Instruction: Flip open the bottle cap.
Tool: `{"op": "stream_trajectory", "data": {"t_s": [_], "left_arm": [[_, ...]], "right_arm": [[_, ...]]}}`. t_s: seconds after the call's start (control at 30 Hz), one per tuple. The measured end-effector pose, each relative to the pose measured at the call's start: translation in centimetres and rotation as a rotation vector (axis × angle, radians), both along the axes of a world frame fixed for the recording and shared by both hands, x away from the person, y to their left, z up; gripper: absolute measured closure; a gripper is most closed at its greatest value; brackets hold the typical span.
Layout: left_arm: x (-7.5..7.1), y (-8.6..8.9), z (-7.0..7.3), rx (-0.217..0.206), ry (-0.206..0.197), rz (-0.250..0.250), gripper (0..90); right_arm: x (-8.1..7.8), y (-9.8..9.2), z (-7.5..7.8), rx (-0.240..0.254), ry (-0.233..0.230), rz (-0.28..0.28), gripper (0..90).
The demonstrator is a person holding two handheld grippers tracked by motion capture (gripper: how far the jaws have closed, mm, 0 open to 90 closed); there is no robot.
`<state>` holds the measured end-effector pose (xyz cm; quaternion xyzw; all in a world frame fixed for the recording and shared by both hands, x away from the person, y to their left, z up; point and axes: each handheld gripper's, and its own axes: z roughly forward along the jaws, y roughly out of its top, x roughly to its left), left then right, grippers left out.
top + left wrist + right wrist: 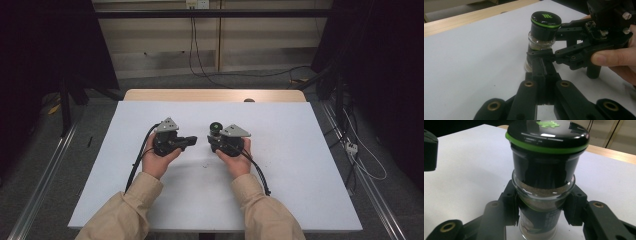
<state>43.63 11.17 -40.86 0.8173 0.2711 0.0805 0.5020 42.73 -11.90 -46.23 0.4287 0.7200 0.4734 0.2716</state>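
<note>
The small clear glass jar (pixel 544 195) holds tan-brown powder and wears a glossy black cap with a bright green ring around its rim and a green logo printed on top; a dark label wraps its lower body. The black plastic right gripper (pixel 541 212) and the black plastic left gripper (pixel 543 67) have brass-coloured pivot rings. The flat white tabletop sheet (pixel 300 150) lies over a pale wooden table edge (pixel 215 95). The sleeves (pixel 125 210) are beige.
</note>
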Motion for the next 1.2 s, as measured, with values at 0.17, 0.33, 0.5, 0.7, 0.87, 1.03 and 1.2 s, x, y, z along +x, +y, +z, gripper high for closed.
{"op": "stream_trajectory", "data": {"t_s": [0.17, 0.33, 0.5, 0.7, 0.87, 1.03, 1.2], "left_arm": [[0.2, -0.3, 0.0, 0.001, 0.008, 0.0, 90.0], [0.5, -0.6, -0.1, 0.001, 0.009, -0.001, 90.0], [0.5, -0.9, 0.0, 0.001, 0.009, -0.005, 90.0], [0.7, -1.2, 0.0, 0.008, 0.012, -0.009, 90.0], [0.8, -1.7, -0.1, 0.002, 0.022, -0.012, 90.0], [1.0, -1.9, -0.2, 0.008, 0.013, -0.015, 90.0], [1.0, -2.2, -0.1, 0.003, 0.016, -0.015, 90.0]], "right_arm": [[0.0, 0.0, 0.0, -0.001, 0.0, 0.0, 53.2], [0.0, 0.0, 0.0, -0.001, 0.0, 0.001, 53.3], [0.0, 0.0, 0.0, -0.001, 0.001, 0.001, 53.2], [0.0, 0.0, 0.0, -0.004, -0.001, 0.001, 53.3], [0.0, 0.0, 0.0, -0.003, 0.0, 0.001, 53.2], [0.0, 0.0, 0.0, -0.003, 0.001, 0.002, 53.3], [0.0, 0.0, 0.0, -0.004, 0.0, 0.001, 53.3]]}}
